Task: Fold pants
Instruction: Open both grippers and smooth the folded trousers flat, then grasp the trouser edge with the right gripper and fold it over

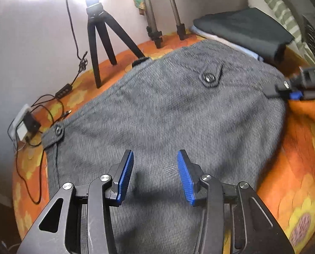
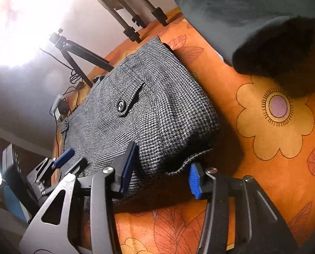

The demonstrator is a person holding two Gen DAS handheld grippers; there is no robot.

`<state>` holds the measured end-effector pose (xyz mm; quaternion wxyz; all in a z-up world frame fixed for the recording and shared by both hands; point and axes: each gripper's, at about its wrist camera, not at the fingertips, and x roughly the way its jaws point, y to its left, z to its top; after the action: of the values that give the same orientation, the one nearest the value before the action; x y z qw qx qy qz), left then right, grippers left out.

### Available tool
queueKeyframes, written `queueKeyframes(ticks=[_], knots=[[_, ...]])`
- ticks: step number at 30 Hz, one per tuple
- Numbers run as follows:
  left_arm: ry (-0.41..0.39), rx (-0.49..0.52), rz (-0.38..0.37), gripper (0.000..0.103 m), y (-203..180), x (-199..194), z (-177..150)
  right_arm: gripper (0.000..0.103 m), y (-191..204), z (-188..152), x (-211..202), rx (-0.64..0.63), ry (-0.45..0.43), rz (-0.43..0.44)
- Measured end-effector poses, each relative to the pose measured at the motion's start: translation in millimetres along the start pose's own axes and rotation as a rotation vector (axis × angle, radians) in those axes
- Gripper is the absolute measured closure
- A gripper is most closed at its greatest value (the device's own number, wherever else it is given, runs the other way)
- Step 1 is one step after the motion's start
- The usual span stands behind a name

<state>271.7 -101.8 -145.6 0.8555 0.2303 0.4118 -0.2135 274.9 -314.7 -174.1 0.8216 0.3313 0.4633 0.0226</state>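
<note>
Grey woven pants (image 1: 168, 114) lie folded on an orange flowered cover (image 1: 295, 169), with a buttoned pocket flap (image 1: 210, 77) facing up. My left gripper (image 1: 155, 175) is open and hovers just above the near part of the pants. My right gripper (image 2: 161, 169) is open, with its jaws either side of the pants' (image 2: 149, 110) near corner edge; one pad rests against the cloth. The right gripper also shows in the left wrist view (image 1: 292, 89) at the pants' right edge. The left gripper shows in the right wrist view (image 2: 58, 160) at the pants' left side.
A stack of folded dark clothes (image 1: 246, 29) sits at the back right. A small black tripod (image 1: 102, 38) and silver tripod legs (image 1: 157, 21) stand behind the pants. Cables and a charger (image 1: 24, 124) lie at the left. A bright lamp glares at the upper left.
</note>
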Motion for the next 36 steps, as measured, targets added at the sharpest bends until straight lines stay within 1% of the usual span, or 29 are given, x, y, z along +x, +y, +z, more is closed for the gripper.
queueKeyframes(ticks=[3,4,5,8,11,13,15,17,18,19,20,21,24,28,32,36], knots=[[0.031,0.039,0.015,0.060,-3.7,6.1,-11.1,0.051,3.1,-0.3,1.9,0.003,-0.004,-0.002],[0.018,0.035,0.017,0.060,-3.8,5.5,-13.7,0.052,5.7,-0.6,2.0,-0.001,-0.007,-0.004],[0.013,0.026,0.015,0.060,-3.3,5.7,-14.7,0.059,8.3,-0.9,1.9,-0.005,-0.011,-0.011],[-0.003,0.016,0.013,0.060,-2.8,5.2,-16.3,0.070,19.4,-1.5,0.5,-0.045,-0.025,-0.057],[-0.030,-0.012,-0.008,0.061,2.1,-4.4,-18.5,0.077,36.6,-0.6,-6.9,-0.127,-0.054,-0.094],[-0.048,-0.049,-0.025,0.061,9.2,-12.3,-20.8,0.080,50.8,-1.1,-14.0,-0.197,-0.085,-0.127],[-0.047,-0.074,-0.056,0.061,16.2,-18.4,-27.4,0.082,66.1,-2.2,-21.5,-0.267,-0.118,-0.153],[-0.012,-0.048,-0.079,0.061,15.1,-13.5,-36.1,0.083,76.2,-1.4,-24.8,-0.296,-0.132,-0.164],[0.011,-0.013,-0.067,0.060,10.9,-8.9,-42.5,0.083,80.7,-0.5,-25.4,-0.304,-0.136,-0.169],[-0.022,0.008,-0.051,0.060,8.3,-11.5,-47.1,0.084,86.1,0.2,-25.6,-0.316,-0.140,-0.171],[-0.015,0.009,-0.050,0.060,8.1,-12.7,-47.7,0.084,90.1,0.6,-25.6,-0.325,-0.142,-0.173],[-0.014,-0.007,-0.058,0.061,10.6,-15.8,-45.9,0.085,96.4,0.3,-25.9,-0.343,-0.148,-0.179],[-0.086,-0.090,-0.077,0.061,29.0,-38.7,-45.1,0.086,118.1,-4.1,-29.0,-0.417,-0.174,-0.198],[-0.140,-0.183,-0.056,0.061,64.4,-62.8,-56.0,0.087,151.1,-13.6,-32.7,-0.536,-0.206,-0.212],[-0.165,-0.327,-0.001,0.061,116.0,-80.2,-83.5,0.087,197.4,-32.2,-28.9,-0.690,-0.225,-0.219],[-0.172,-0.433,0.052,0.061,154.7,-92.1,-109.4,0.088,246.8,-60.0,-15.0,-0.851,-0.225,-0.209]])
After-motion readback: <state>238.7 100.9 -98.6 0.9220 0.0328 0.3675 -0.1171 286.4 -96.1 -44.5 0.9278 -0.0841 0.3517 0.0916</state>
